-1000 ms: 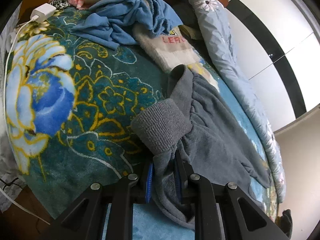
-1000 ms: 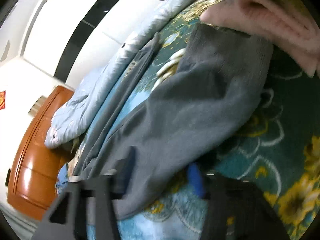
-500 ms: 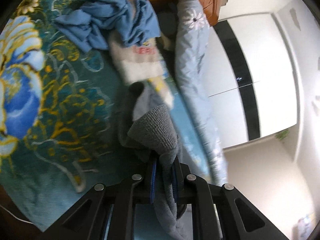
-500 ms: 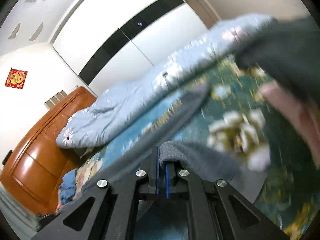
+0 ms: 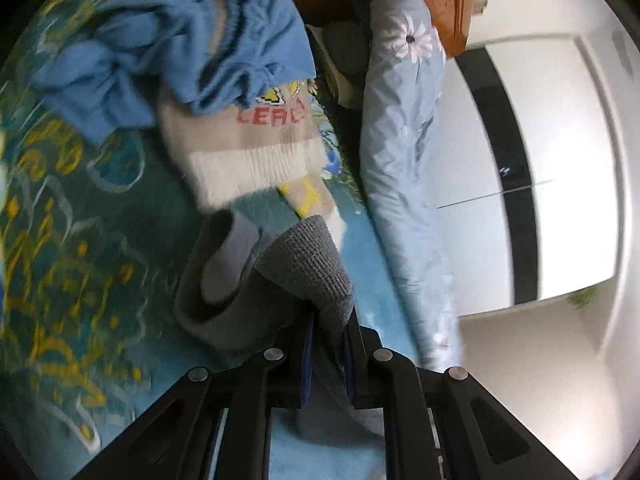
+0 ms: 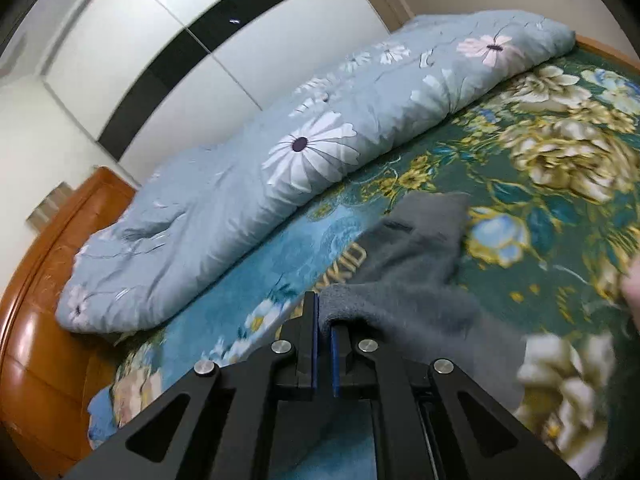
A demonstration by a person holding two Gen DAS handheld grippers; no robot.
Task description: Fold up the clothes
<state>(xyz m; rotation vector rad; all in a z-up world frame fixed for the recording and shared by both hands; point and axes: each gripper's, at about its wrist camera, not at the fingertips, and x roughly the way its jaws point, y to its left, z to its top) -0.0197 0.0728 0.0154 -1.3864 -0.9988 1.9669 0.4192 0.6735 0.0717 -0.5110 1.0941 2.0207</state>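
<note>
Grey garment held at two points over the bed.
Left gripper point(image 5: 329, 346) jaws clamp the grey garment point(image 5: 304, 268) cuff; right gripper point(image 6: 323, 334) jaws pinch its fleece edge.

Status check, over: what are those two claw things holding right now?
Left gripper shut on grey garment. Right gripper shut on the same garment, lifted off the bedspread. Blue clothes and sweater piled ahead; rolled quilt alongside.
</note>
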